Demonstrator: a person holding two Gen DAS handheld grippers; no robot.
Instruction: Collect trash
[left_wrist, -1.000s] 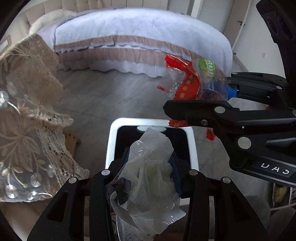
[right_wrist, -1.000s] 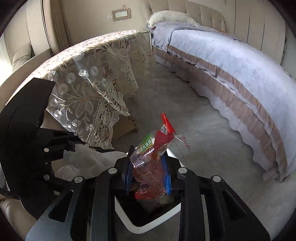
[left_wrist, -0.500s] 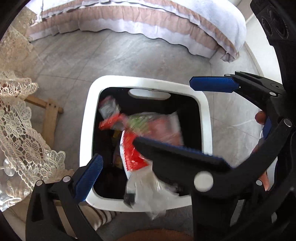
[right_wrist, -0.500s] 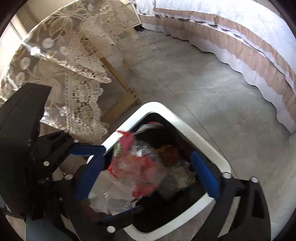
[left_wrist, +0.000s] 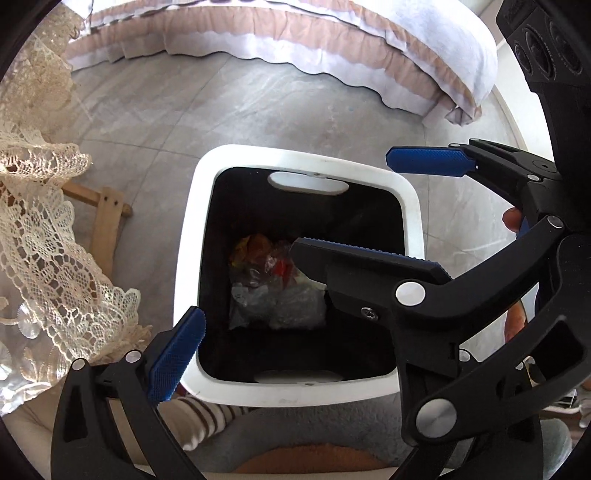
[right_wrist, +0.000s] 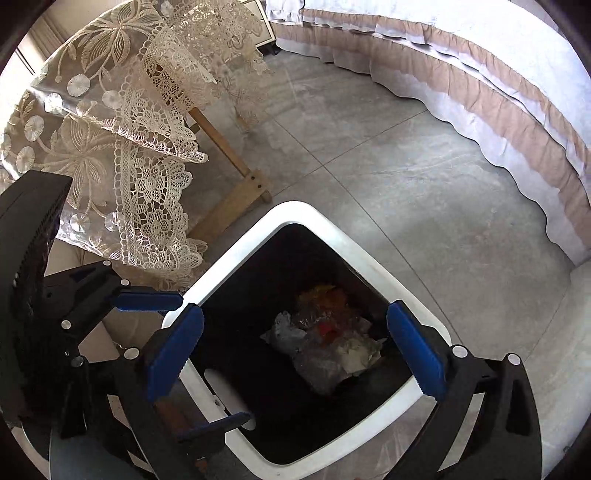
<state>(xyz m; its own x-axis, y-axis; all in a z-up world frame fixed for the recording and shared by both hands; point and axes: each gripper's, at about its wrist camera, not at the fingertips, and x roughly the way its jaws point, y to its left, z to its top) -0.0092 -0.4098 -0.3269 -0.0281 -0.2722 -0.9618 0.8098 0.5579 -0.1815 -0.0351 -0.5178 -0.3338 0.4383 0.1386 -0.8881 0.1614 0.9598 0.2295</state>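
A white-rimmed trash bin (left_wrist: 303, 162) with a black inside stands on the floor below both grippers; it also shows in the right wrist view (right_wrist: 325, 229). Crumpled wrappers (left_wrist: 273, 291), clear, red and yellow, lie at its bottom, and show in the right wrist view (right_wrist: 328, 343) too. My left gripper (left_wrist: 291, 354) is open and empty above the bin's near edge; only its left blue pad (left_wrist: 177, 354) shows. My right gripper (right_wrist: 295, 358) is open and empty over the bin mouth. In the left wrist view the right gripper (left_wrist: 399, 210) crosses over the bin's right side.
A lace-covered table (right_wrist: 110, 122) with a wooden leg (right_wrist: 236, 199) stands left of the bin. A bed with a frilled skirt (right_wrist: 480, 85) runs along the far right. Grey tiled floor (right_wrist: 406, 192) lies between them. A person's striped sleeve (left_wrist: 199, 417) is below the bin.
Both grippers opened over the bin. The clear wrapper and the red snack bag dropped and now lie at the bin's bottom.
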